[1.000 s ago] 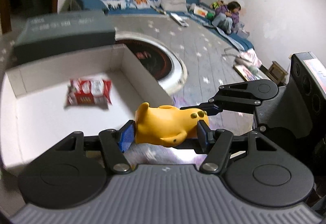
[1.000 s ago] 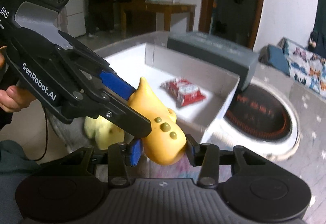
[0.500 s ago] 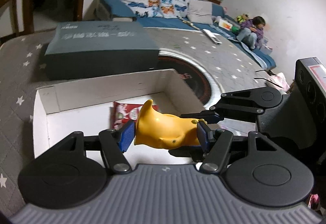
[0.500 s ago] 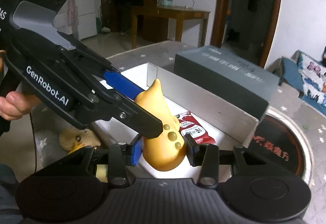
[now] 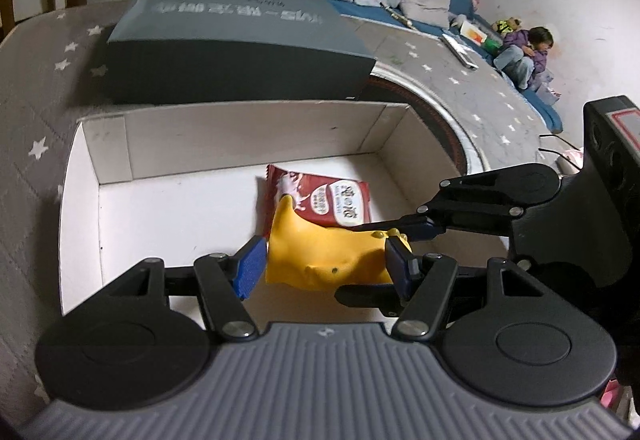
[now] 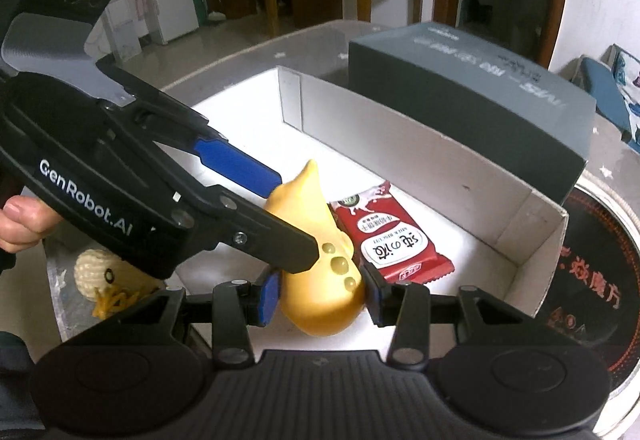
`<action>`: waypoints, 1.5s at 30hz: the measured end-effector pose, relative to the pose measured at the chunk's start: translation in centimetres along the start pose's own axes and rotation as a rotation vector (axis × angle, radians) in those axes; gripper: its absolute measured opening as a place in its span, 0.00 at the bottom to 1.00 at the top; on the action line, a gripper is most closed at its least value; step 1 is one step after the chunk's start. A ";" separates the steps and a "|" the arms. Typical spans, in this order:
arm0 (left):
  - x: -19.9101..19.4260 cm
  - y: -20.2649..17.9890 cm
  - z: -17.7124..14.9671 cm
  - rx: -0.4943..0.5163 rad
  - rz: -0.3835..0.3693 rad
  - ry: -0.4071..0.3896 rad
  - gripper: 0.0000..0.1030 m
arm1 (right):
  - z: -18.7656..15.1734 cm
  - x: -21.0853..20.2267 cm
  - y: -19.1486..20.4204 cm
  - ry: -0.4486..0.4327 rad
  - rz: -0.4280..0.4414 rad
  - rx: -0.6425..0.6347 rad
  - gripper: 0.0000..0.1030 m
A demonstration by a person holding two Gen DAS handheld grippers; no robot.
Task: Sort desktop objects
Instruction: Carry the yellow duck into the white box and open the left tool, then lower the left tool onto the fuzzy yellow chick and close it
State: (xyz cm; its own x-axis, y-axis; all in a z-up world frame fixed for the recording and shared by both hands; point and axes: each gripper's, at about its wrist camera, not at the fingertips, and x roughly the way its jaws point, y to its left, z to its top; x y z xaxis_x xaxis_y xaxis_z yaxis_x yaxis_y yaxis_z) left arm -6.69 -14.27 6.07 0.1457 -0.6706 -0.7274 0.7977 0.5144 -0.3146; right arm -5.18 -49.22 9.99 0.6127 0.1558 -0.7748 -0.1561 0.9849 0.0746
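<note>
Toy: yellow rubber toy (image 6: 316, 272) hangs over white cardboard box (image 5: 248, 136), beside red snack packet (image 6: 390, 240).
Left gripper (image 5: 326, 266): clamped across toy.
Right gripper (image 6: 320, 294): pinching the toy's rounded end, likely sharing the carry for a drop into the box.

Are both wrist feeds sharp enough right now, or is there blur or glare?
Left wrist: sharp, the yellow toy and red packet are crisp, with fisheye bending at the edges. Right wrist: toy and packet print are readable; the background room is dim and soft. No glare in either.
</note>
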 end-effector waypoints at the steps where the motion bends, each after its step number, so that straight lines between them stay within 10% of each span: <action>1: 0.1 0.1 -0.1 -0.003 0.000 0.002 0.63 | 0.0 0.0 0.0 0.003 0.006 0.006 0.43; 28: -9.7 -5.7 -7.1 0.131 0.075 -0.136 0.77 | -5.2 -10.3 6.0 -0.241 -0.084 -0.092 0.92; 45: -9.4 -6.6 -13.0 0.134 0.080 -0.077 0.77 | -9.9 -8.7 8.9 -0.178 -0.022 -0.078 0.94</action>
State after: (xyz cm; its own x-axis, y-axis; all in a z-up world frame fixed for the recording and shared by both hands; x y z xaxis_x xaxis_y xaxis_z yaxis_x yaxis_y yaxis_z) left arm -20.87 -4.45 7.03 0.2521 -0.6721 -0.6962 0.8519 0.4954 -0.1698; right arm -19.55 -42.60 11.23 0.7427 0.1522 -0.6522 -0.1966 0.9805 0.0049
